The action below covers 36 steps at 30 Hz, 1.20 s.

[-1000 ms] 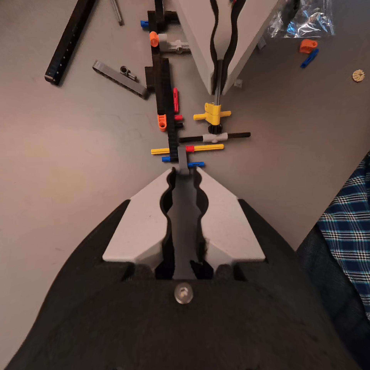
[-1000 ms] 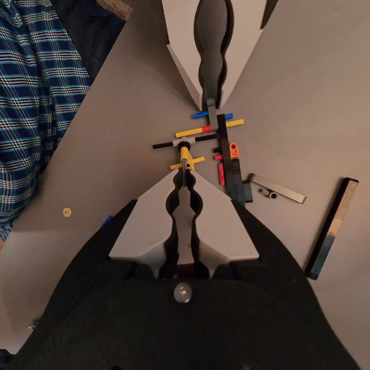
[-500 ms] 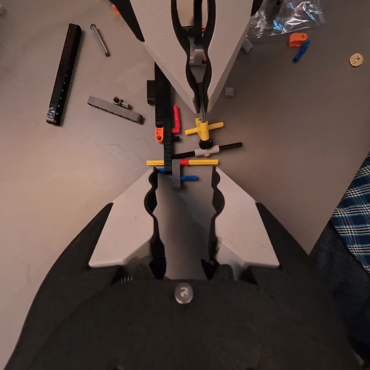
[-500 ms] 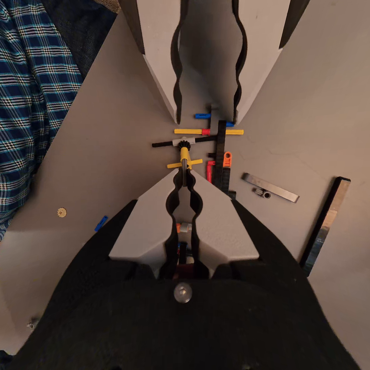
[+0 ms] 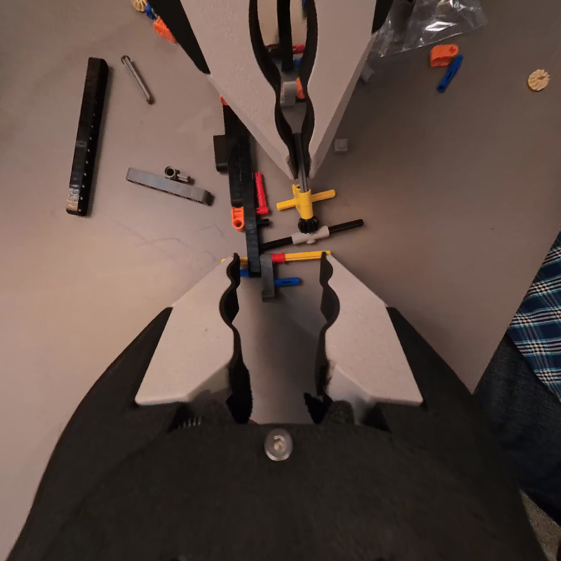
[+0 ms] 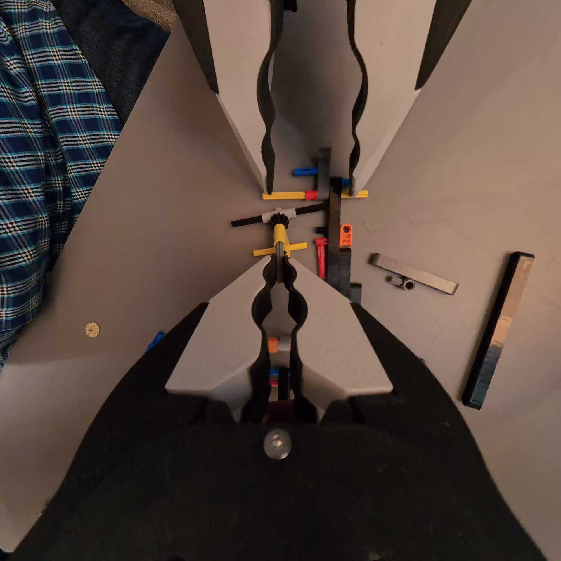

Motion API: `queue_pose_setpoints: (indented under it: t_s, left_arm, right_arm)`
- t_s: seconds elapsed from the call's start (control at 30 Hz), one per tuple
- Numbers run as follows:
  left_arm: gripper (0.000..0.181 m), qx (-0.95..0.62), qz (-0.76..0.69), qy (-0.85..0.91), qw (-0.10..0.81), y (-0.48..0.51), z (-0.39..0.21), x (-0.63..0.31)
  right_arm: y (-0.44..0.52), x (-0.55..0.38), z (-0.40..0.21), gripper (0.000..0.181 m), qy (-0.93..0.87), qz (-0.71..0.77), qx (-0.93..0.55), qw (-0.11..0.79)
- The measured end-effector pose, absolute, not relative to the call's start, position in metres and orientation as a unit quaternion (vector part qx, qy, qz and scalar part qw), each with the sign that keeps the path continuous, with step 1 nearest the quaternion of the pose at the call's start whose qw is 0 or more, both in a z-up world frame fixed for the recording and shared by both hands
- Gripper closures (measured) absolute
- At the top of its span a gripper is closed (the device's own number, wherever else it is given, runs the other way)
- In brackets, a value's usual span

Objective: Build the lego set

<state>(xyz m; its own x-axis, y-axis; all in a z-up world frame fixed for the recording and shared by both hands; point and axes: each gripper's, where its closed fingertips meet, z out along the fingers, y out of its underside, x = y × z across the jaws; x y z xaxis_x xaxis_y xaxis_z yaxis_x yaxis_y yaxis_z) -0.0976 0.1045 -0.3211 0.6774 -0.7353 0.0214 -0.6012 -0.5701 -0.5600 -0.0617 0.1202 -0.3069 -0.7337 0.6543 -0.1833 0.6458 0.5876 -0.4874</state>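
Bare table (image 5: 425,212) right of assembly (image 5: 253,239); loose beams (image 5: 88,136) clutter left; bag (image 5: 431,27) prob. blocks far right.

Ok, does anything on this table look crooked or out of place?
Yes: the thin black axle with its light grey connector slants across the table, while the yellow axle beside it runs level. Loose pieces lie scattered, but nothing looks broken.

Grey desk (image 5: 91,288), matte, warm light. Partly built lego assembly (image 5: 252,230) at centre, flat on desk. Long black beam (image 5: 86,136) at 10 o'clock, thin grey axle (image 5: 138,79) beside it toward 11. Grey beam (image 5: 170,186) with small grey connector (image 5: 177,174) touching, between black beam and assembly. Clear plastic bag (image 5: 434,24) at 1 o'clock; orange connector (image 5: 441,55), blue pin (image 5: 449,74), tan gear (image 5: 538,79) near it toward 2.
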Motion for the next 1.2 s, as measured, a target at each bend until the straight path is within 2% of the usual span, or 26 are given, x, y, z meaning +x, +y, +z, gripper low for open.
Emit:
queue_pose_setpoints:
  t_s: [0.87, 1.07, 1.2]
  left_arm:
    - [0.122, -0.882, -0.118, 0.377, 0.259, 0.102, -0.324, -0.088]
    - [0.109, -0.887, -0.113, 0.37, 0.251, 0.1, -0.325, -0.083]
    - [0.111, -0.893, -0.089, 0.362, 0.253, 0.102, -0.326, -0.083]
  right_arm:
    - [0.121, -0.068, -0.308, 0.18, -0.857, 0.273, -0.437, 0.031]
    - [0.121, -0.068, -0.308, 0.18, -0.852, 0.277, -0.443, 0.034]
    - [0.122, -0.068, -0.308, 0.18, -0.851, 0.277, -0.445, 0.034]
